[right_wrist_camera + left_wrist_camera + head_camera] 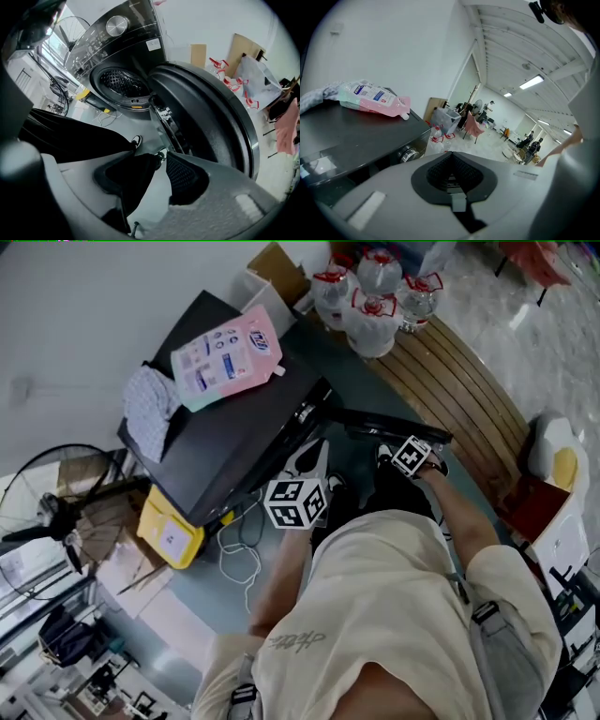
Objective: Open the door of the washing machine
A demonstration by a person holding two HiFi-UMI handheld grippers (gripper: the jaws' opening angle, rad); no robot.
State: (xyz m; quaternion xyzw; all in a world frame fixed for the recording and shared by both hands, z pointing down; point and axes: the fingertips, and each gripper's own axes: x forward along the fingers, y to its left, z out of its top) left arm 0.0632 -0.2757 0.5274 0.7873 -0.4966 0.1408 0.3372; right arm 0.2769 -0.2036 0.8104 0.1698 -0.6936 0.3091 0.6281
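— Where is the door (211, 122)?
— It stands wide open at the washer (225, 446) front, and the drum (122, 84) shows. The right gripper (160, 169), jaws apart and empty, is just beside the door's edge, probably to guide it. The left gripper (451, 171), jaws together on nothing, is not needed.

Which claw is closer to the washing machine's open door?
Right. The right claw, jaws apart, sits just beside the door; the left claw, shut, is over by the control knob.
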